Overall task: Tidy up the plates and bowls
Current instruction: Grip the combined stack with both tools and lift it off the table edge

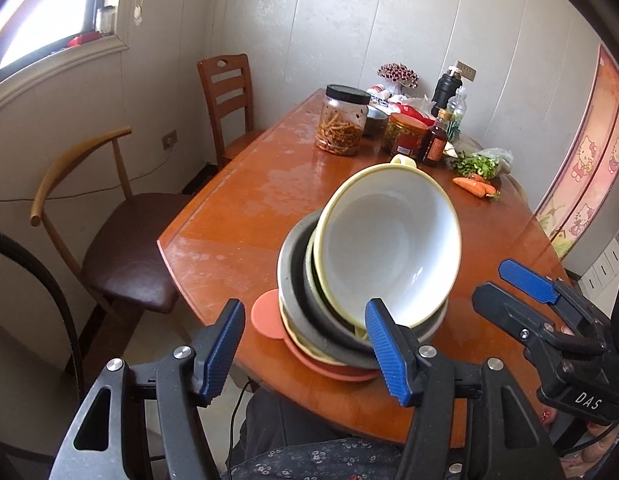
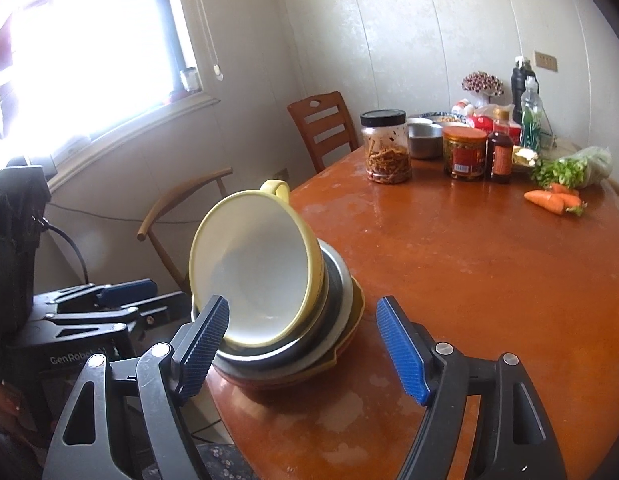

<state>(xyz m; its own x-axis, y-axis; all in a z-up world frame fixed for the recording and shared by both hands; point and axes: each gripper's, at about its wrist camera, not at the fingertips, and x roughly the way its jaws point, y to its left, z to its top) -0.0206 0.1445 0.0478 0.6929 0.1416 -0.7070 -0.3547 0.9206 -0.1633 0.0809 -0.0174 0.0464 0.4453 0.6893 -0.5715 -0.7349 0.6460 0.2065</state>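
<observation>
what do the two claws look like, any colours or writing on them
Both are black frames with silver bolts and two fingers tipped with ribbed blue pads. The left claw reads "GenRobot" on its side in the right wrist view. The right claw has "DAS" in white in the left wrist view. A black cable runs by the left one. The person wears dark floral clothing.

Your widest free room is the bare middle of the table [image 2: 469, 264], between the stack of dishes [image 2: 285, 320] at the near edge and the far clutter. Jars [image 2: 389, 148], bottles [image 2: 500, 148], greens [image 2: 569, 168] and carrots [image 2: 553, 200] block the far end. Two chairs [image 1: 121, 240] crowd the table's window side.
</observation>
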